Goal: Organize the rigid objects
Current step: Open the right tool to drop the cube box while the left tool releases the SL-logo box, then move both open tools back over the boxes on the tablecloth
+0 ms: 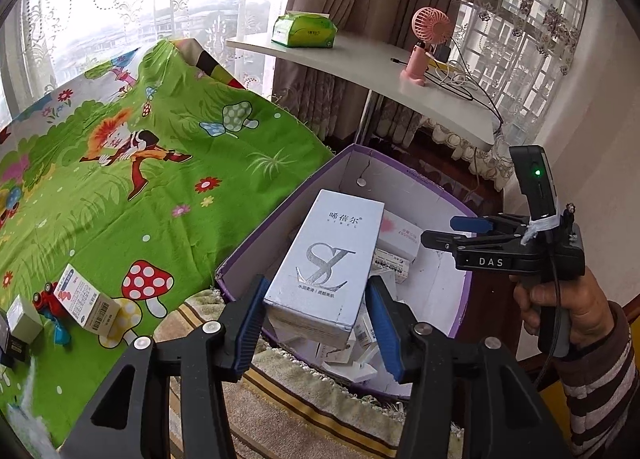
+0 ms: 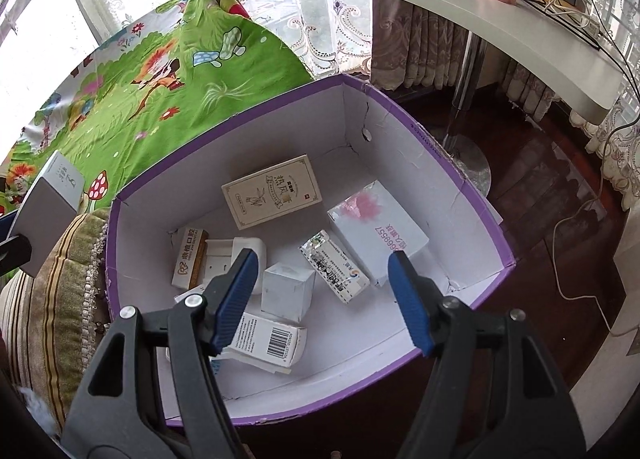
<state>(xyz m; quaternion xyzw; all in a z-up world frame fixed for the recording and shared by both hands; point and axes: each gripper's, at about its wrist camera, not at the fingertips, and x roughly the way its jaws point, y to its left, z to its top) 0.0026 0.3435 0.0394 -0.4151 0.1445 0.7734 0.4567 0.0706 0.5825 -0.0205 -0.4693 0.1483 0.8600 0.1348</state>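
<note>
Firstly, at the far left of the left wrist view, a few small cartons lie on the green cartoon cloth (image 1: 132, 187); one of them is a white medicine box (image 1: 86, 301) with a barcode, beside a red toy (image 1: 48, 299). More to the right, the left gripper (image 1: 316, 321) is over the near corner of the purple box (image 1: 400, 167). Between its blue pads is the tall silver-white carton (image 1: 328, 263), but on the right side a small gap is visible between pad and carton, so I cannot tell if the carton is held firmly. In the right wrist view the same carton is seen at the left edge, outside the purple box wall. Further right, a hand (image 1: 568, 311) in a striped sleeve holds the right gripper (image 2: 322, 299), which is above the inside of the purple box. Its jaws stand wide apart and hold nothing. Under it, on the white bottom, lie a small white cube box (image 2: 286, 291), a barcode carton (image 2: 268, 339), a beige carton (image 2: 272, 191) and a white carton with pink print (image 2: 380, 235)
</note>
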